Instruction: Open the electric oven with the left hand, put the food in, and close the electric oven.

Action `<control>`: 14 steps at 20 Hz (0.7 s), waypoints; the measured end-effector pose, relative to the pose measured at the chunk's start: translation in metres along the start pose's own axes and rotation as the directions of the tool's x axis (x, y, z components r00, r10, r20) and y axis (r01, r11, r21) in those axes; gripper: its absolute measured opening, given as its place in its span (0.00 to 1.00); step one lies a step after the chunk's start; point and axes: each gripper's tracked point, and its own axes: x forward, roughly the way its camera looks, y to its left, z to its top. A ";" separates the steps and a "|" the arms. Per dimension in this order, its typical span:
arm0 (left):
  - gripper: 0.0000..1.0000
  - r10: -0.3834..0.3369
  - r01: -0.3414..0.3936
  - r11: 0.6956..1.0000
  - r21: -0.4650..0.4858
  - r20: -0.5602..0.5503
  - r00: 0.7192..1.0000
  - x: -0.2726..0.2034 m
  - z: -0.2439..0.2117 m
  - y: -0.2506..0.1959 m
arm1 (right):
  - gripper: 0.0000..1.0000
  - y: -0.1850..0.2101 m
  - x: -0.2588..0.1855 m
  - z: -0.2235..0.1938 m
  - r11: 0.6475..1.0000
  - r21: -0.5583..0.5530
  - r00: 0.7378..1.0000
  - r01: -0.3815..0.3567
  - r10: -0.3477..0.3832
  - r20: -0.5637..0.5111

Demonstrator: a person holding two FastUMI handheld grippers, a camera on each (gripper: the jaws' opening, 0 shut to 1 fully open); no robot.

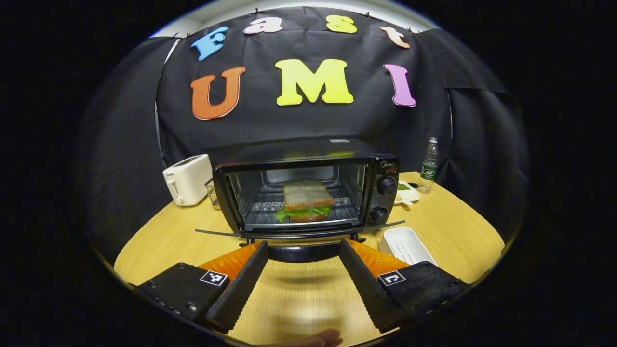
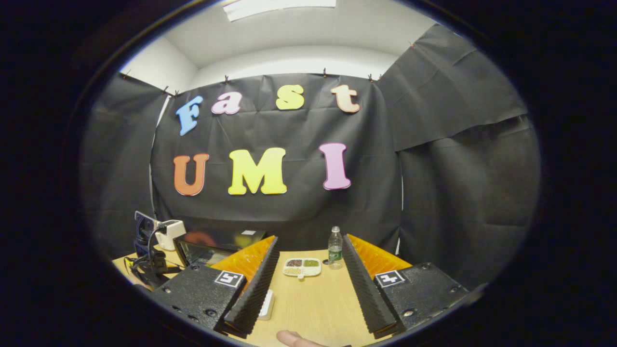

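Observation:
The black electric oven (image 1: 308,154) stands mid-table with its door (image 1: 385,225) swung down flat, seen edge-on. A sandwich (image 1: 306,200) with green leaves lies on the rack inside. My left gripper (image 1: 303,243) is open just in front, its fingers flanking the door's handle (image 1: 303,253) without pressing on it. In the right gripper view the oven (image 2: 212,243) sits at the left, partly behind a finger. My right gripper (image 2: 309,241) is open and holds nothing, raised over the table to the oven's right.
A white toaster (image 1: 188,179) stands left of the oven. A white tray (image 1: 405,246) lies to its front right, with a divided dish (image 2: 302,266) and a water bottle (image 2: 335,248) behind. The round wooden table (image 1: 299,299) has free room in front.

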 end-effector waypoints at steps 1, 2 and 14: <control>0.98 0.005 -0.005 1.000 -0.002 0.002 1.000 0.006 0.002 0.001 | 0.84 -0.001 0.000 0.000 1.000 -0.001 1.000 0.002 -0.002 0.002; 0.98 0.008 -0.007 1.000 -0.005 0.027 1.000 0.012 0.009 0.002 | 0.84 -0.003 0.001 0.000 1.000 0.000 1.000 0.008 -0.008 0.003; 0.97 0.010 -0.005 0.999 -0.043 0.127 0.992 0.039 0.039 0.007 | 0.84 -0.013 -0.002 -0.006 1.000 0.005 1.000 0.028 -0.028 -0.014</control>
